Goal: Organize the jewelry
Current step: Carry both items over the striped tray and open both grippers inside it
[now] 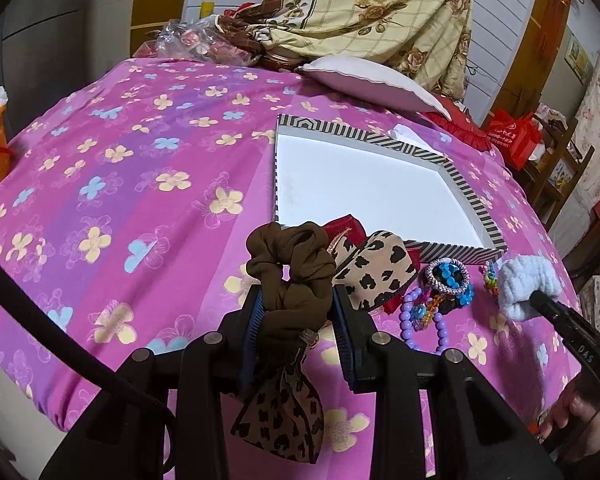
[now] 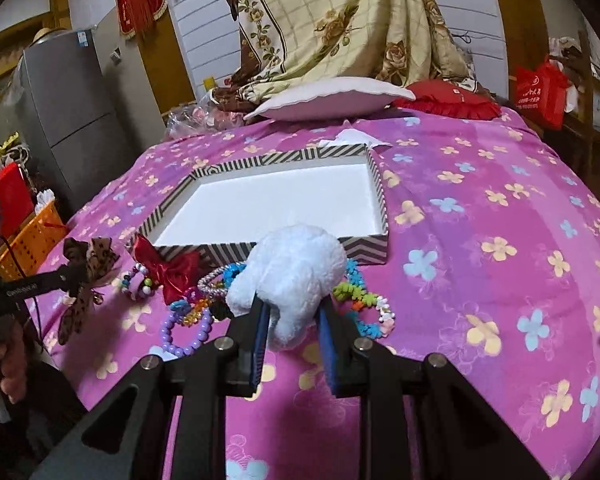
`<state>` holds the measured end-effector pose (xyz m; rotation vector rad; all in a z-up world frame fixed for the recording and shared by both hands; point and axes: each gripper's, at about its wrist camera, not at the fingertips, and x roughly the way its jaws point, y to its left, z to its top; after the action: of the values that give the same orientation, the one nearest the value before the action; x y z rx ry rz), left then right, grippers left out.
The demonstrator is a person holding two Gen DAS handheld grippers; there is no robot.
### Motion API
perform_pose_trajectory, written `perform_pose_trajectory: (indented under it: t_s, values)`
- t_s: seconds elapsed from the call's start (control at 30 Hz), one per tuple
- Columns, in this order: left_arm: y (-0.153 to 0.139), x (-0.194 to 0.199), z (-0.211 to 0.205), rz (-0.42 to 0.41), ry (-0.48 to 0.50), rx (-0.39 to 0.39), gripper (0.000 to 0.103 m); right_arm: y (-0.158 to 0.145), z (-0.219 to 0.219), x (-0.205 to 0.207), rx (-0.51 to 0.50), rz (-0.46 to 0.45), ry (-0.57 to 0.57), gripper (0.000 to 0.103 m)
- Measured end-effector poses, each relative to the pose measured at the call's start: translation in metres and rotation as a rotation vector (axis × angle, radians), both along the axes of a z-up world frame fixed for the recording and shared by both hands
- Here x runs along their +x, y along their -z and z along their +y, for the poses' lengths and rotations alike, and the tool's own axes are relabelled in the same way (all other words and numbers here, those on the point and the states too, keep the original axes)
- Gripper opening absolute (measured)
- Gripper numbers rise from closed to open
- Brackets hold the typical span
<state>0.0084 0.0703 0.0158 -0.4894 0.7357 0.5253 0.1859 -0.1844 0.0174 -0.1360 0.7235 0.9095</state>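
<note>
Hair ties and bracelets lie in a loose heap on the pink flowered bedspread, just in front of the near wall of the striped box, whose white inside holds nothing. Your left gripper is clenched on a brown scrunchie, lifted above the bedspread, with a leopard-print ribbon hanging down between its fingers. Your right gripper grasps a fluffy white scrunchie, pinched between its blue pads just short of the box's near wall.

Among the heap you have a leopard-print bow on a red bow, a purple bead bracelet, a silvery ring with blue beads, and a multicoloured flower bracelet. In your right wrist view, the flower bracelet sits just right of the white scrunchie and the purple bracelet to its left.

Behind the box, a white pillow and a red cushion rest at the head of the bed, with a cream floral quilt piled behind them. An orange basket stands beside the bed on your left, near a grey fridge.
</note>
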Motion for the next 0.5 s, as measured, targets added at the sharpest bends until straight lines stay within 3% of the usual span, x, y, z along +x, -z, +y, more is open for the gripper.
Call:
perform_pose_trajectory:
  t_s: [0.23,0.5]
  values:
    - [0.000,0.000,0.000,0.001,0.000,0.002,0.002,0.002,0.008,-0.002,-0.086,-0.038,-0.004,0.024]
    - [0.001,0.000,0.000,0.006,-0.002,0.004,0.002,-0.008,-0.001,0.000,-0.035,-0.050,0.014,0.024]
